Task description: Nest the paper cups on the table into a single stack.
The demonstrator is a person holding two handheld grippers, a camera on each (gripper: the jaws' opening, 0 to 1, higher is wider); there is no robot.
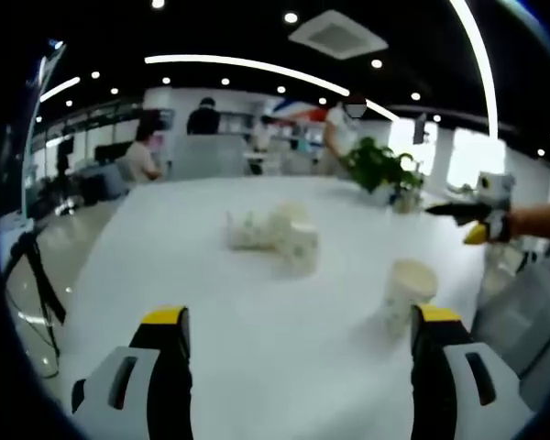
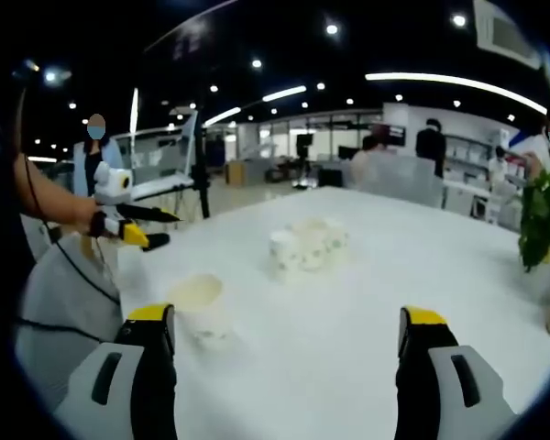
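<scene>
A single white paper cup point(image 1: 409, 291) stands upright on the white table point(image 1: 257, 367), just inside the right jaw of my left gripper point(image 1: 301, 316), which is open and holds nothing. Farther off, a cluster of paper cups point(image 1: 277, 235) sits mid-table, some tipped over. In the right gripper view the same lone cup point(image 2: 200, 310) stands close to the left jaw of my open right gripper point(image 2: 287, 317), with the cluster point(image 2: 308, 244) beyond it. Each hand-held gripper also appears in the other's view: the right gripper point(image 1: 458, 220) and the left gripper point(image 2: 165, 229), both above the table's edge.
A potted plant point(image 1: 381, 168) stands at the table's far side and also appears as a plant point(image 2: 543, 220) at the right edge of the other view. A tripod point(image 1: 37, 270) stands on the floor beside the table. People sit and stand at desks behind.
</scene>
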